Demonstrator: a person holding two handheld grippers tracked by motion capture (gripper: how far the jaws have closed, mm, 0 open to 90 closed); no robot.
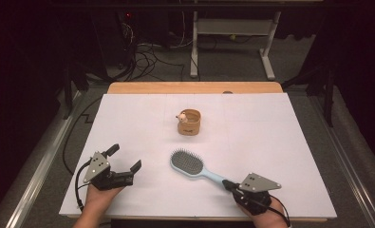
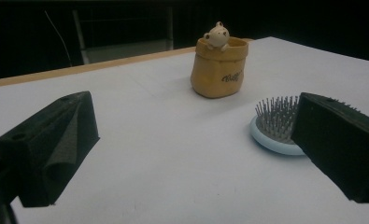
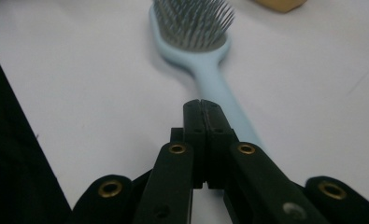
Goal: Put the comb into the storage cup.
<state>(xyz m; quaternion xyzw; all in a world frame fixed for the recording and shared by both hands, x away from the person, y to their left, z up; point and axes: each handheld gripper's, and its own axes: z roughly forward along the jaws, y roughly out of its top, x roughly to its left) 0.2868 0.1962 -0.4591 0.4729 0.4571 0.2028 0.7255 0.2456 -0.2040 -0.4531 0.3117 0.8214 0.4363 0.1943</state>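
right gripper [image 1: 229,185] seen pinched together over end of hairbrush [image 1: 191,165] handle, real grip can't be told; brush lying flat mid-table, not lifted yet; left gripper [image 1: 124,158] spread apart, idle; bear pot [image 1: 189,121] parked further back, untouched

left gripper [image 1: 125,158] fingers spread wide; right gripper [image 1: 227,183] fingers pressed together.
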